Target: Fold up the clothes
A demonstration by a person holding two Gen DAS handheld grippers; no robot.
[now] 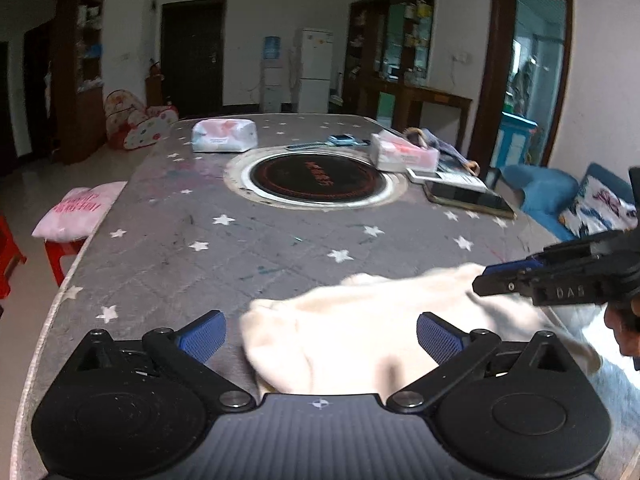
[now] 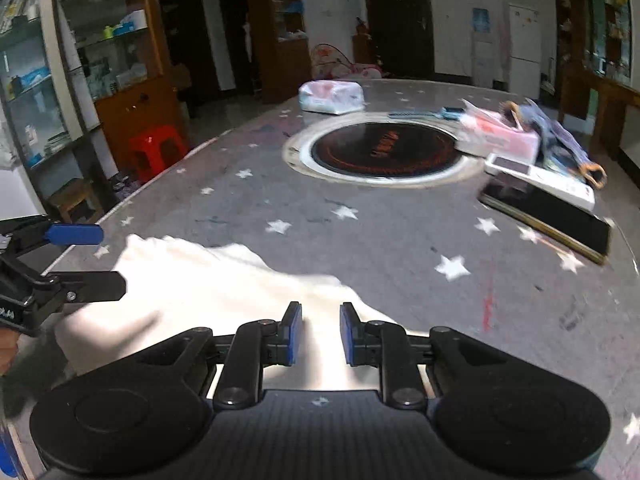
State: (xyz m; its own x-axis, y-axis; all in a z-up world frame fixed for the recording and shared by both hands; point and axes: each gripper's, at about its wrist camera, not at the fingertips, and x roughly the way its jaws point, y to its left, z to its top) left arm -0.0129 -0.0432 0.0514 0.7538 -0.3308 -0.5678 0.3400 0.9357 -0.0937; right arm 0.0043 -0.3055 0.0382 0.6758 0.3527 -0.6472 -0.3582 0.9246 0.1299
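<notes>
Left tongs (image 1: pixel 320 340) spread, right tongs (image 2: pixel 320 334) parted, blurred cream garment (image 1: pixel 360 328) (near edge hidden)

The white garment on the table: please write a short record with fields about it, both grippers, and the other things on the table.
garment: white cloth, crumpled at the near edge of the table
left gripper: open wide, cloth between its fingers, not pinched
right gripper: partly open over the cloth, a gap between the pads
cooktop: round, set in the table's middle
far side: tissue pack, tissue box, tablet
fold: not yet begun
</notes>
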